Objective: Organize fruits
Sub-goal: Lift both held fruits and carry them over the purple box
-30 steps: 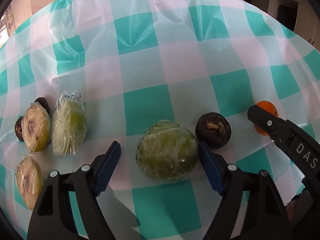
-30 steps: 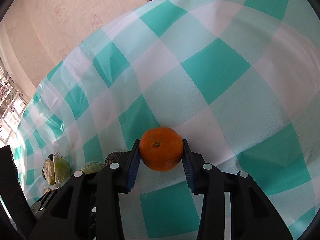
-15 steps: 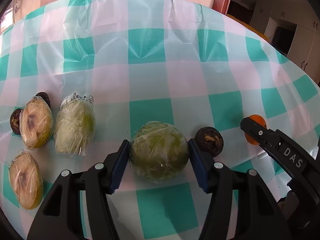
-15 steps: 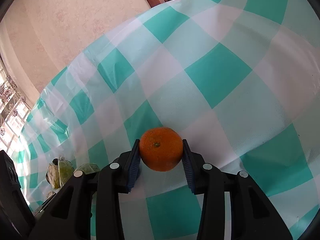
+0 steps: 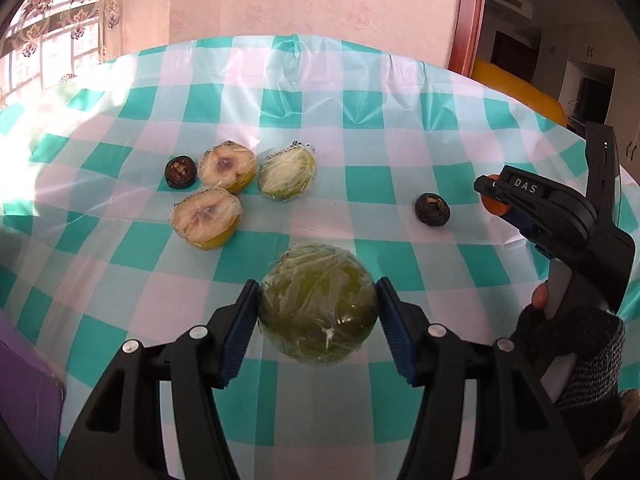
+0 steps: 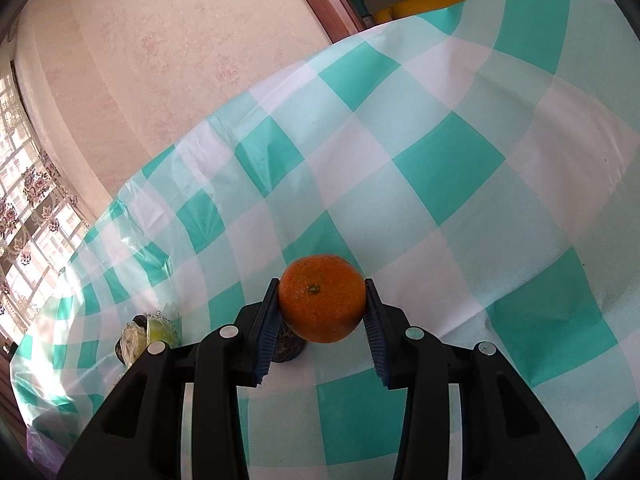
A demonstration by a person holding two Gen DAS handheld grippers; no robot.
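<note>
My left gripper (image 5: 318,308) is shut on a round green fruit wrapped in clear film (image 5: 318,302), held above the checked tablecloth (image 5: 360,184). My right gripper (image 6: 322,312) is shut on an orange (image 6: 322,298), also lifted off the cloth; in the left wrist view that gripper (image 5: 496,200) shows at the right with the orange (image 5: 493,205) mostly hidden behind a finger. Farther back lie two wrapped cut fruit halves (image 5: 227,167) (image 5: 205,218), a wrapped pale green piece (image 5: 287,173) and a dark round fruit (image 5: 181,172). Another dark fruit (image 5: 432,210) lies alone at the right.
A person's gloved hand (image 5: 572,344) holds the right gripper's handle. A purple object (image 5: 24,392) sits at the lower left edge. Beyond the table's far edge are a pink wall (image 5: 300,0), a window (image 5: 52,40) and something yellow (image 5: 516,84).
My left gripper closed on the wrapped green fruit, lifted it and pulled back, so the other fruits now lie farther away. The right gripper kept its grip on the orange and barely moved.
</note>
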